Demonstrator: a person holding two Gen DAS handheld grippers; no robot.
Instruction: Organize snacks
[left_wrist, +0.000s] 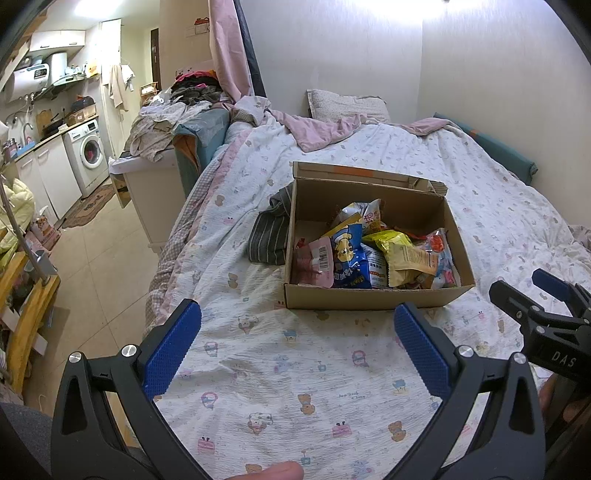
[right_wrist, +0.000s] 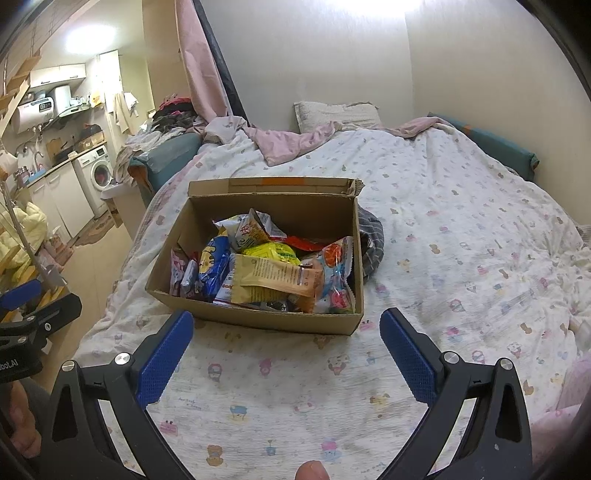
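left gripper (left_wrist: 297, 341) fingers spread, empty | right gripper (right_wrist: 286, 349) fingers spread, empty | cardboard box (right_wrist: 258, 319) just beyond both fingertips, snack packets (right_wrist: 273, 273) heaped, lower ones hidden | striped cloth (left_wrist: 269, 236) partly behind box

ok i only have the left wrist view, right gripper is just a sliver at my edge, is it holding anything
observer: no, the right gripper has its jaws wide apart with nothing between them, only bedsheet below.
operator: and what is past the right wall of the box, i only see striped cloth on the left side
observer: the right wrist view shows striped cloth on that side too, bunched against the right wall.
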